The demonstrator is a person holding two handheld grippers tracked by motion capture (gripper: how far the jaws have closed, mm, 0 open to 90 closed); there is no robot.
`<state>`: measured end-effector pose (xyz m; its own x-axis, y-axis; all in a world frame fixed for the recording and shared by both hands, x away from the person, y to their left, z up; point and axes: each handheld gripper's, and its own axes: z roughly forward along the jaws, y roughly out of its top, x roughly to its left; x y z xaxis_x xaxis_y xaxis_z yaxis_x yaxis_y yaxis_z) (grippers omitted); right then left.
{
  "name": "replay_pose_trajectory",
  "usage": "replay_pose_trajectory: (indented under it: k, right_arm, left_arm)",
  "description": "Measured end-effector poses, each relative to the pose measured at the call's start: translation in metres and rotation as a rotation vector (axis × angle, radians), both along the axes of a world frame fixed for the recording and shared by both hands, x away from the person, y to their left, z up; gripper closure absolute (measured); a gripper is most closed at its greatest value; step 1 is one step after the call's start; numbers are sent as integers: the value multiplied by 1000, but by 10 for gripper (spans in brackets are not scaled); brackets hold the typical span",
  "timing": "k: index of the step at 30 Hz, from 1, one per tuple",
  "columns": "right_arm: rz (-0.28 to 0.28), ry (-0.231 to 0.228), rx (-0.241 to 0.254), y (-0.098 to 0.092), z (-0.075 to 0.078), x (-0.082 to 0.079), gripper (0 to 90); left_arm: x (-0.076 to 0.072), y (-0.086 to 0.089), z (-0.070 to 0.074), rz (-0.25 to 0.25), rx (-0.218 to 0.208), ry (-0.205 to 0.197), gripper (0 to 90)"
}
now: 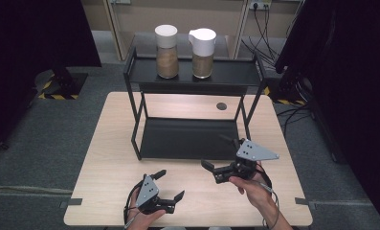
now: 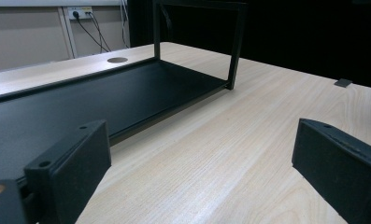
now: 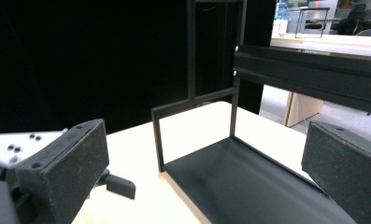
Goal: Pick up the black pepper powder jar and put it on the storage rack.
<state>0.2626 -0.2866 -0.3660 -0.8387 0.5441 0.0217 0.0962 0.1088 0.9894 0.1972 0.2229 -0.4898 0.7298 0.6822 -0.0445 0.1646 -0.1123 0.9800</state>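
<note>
A black two-tier rack (image 1: 192, 76) stands at the back middle of a light wooden table (image 1: 111, 158). On its top shelf stand two glass jars of brown grains: one with a round white lid (image 1: 166, 50), one with a white pouring lid (image 1: 203, 47). The lower shelf (image 2: 80, 102) is bare. My left gripper (image 1: 171, 184) is open near the table's front edge, with only bare table (image 2: 204, 158) between its jaws. My right gripper (image 1: 217, 152) is open in front of the rack's right end, looking along the lower shelf (image 3: 248, 186) under the upper shelf (image 3: 309, 70).
A round cable hole (image 1: 221, 106) lies in the table behind the rack. Grey tape tabs (image 1: 70, 202) mark the front corners. Dark curtains hang on both sides, and cables (image 1: 264, 48) trail on the floor at the back right.
</note>
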Motion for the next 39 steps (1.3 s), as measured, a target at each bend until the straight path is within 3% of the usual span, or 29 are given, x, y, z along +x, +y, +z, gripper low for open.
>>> replay_pose_trajectory:
  k: [15, 39]
  right_arm:
    - [-4, 21, -21, -6, -21, -13, 13]
    - [-4, 95, -36, -8, -60, -22, 13]
  left_arm:
    - [0, 0, 0, 4, -2, -1, 41]
    - [-1, 1, 0, 10, -4, -4, 41]
